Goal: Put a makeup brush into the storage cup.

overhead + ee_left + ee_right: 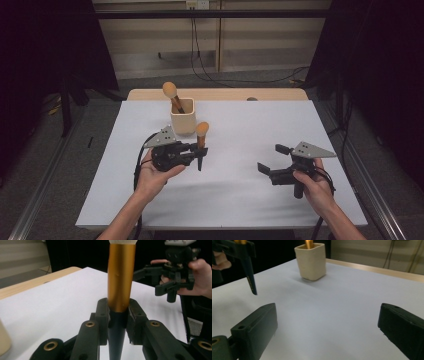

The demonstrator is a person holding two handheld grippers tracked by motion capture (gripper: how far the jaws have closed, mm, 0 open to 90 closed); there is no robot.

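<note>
White sheet [240, 165] over wooden table [220, 94], wood strip bare at far edge. Grey floor around, cables trailing along far wall, dark curtains both sides. Cream cup [182, 122] near far middle of sheet, one brush [172, 96] standing inside. Left gripper [199, 156] clamped on second brush [201, 134], upright, tuft up, lifted just beside cup. Right gripper [272, 159] spread wide, nothing between, above sheet well right of cup.

A cup [182, 122] stands on the table [250, 200] near its far edge, left of centre, a brush [172, 95] in it. Just before it, a second brush [201, 140] is upright above the table.
</note>
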